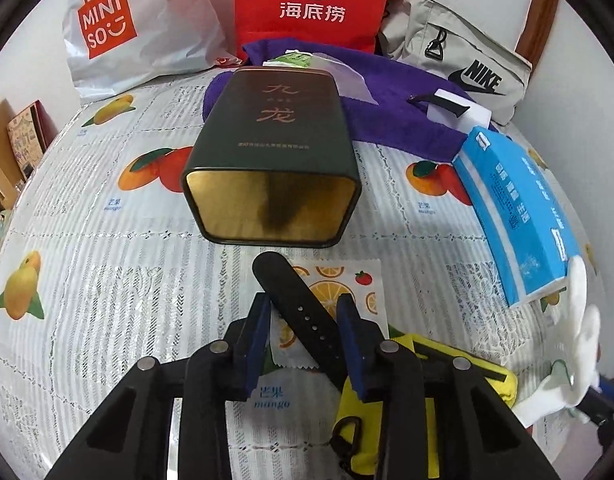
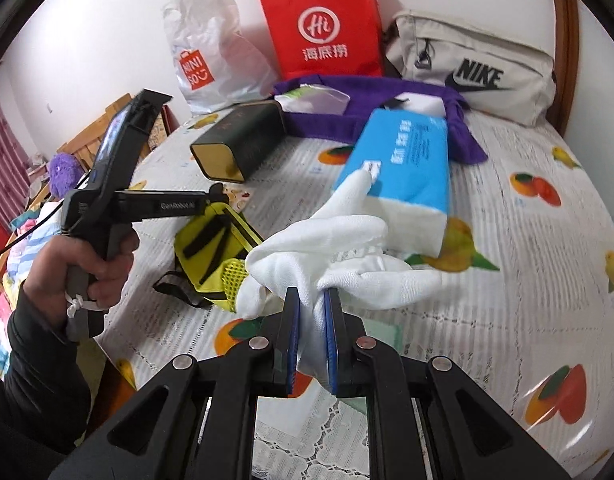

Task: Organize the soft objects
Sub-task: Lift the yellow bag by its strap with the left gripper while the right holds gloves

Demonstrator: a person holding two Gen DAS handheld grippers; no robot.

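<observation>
Right gripper [image 2: 312, 300] is clamped tight on a bunched white cloth [image 2: 339, 248], held up over the table at 6 o'clock from the tissue pack [image 2: 403, 160]. Left gripper [image 1: 303, 306] is partly closed around a black strap [image 1: 295, 300]; can't tell if the pads actually pinch it.

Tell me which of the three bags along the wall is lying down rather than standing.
The beige Nike bag, at the right end. The red paper bag and the white Miniso plastic bag both stand upright.

Bright, even light; fisheye-warped, slightly blurred edges.
</observation>
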